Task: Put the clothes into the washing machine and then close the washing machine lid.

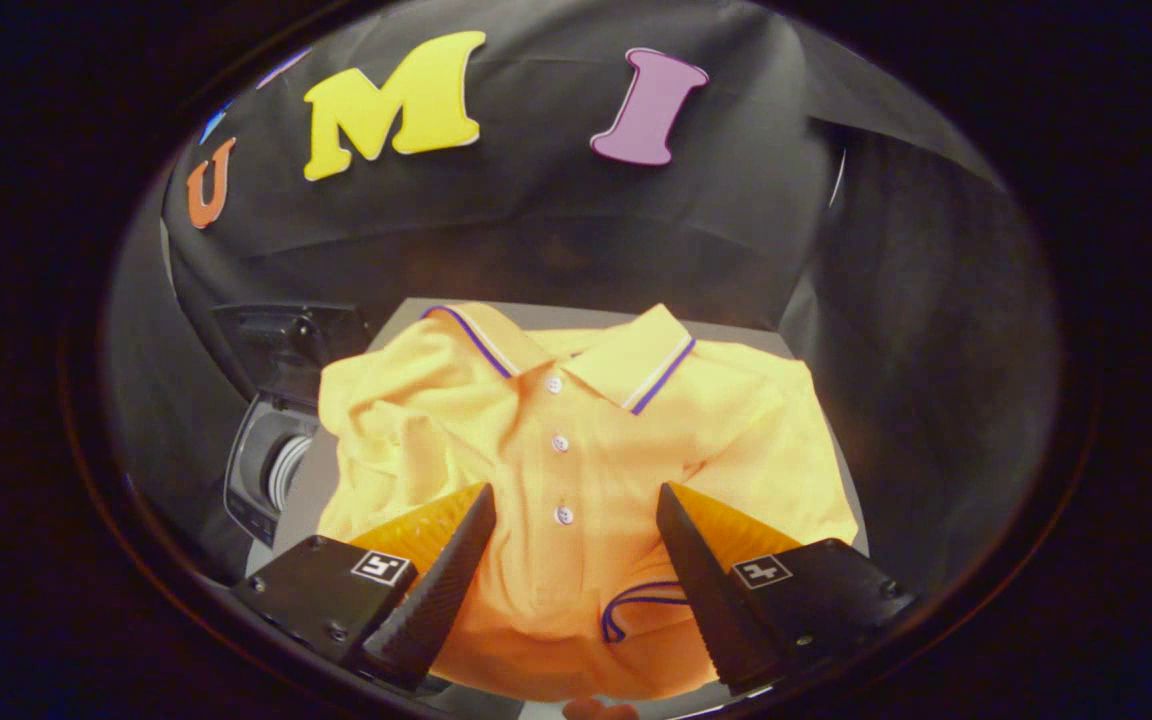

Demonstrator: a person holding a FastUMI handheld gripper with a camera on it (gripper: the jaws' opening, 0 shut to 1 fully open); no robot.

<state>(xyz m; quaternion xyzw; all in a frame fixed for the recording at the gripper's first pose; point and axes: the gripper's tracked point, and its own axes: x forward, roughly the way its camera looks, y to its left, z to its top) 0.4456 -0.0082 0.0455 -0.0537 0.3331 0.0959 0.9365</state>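
Jaws are gaping wide as the gripper (576, 520) is straddling the yellow polo shirt (576, 440), seemingly lining up a pinch; washing machine (271, 465) is sitting at ten o'clock.

A staged recording booth, not a real laundry room: black cloth wall (556, 220) hangs close beyond the spread-apart gripper (576, 500). A grey table (736, 335) lies ahead of its fingers, and a small washing machine (271, 440), lid raised, stands off to their left.
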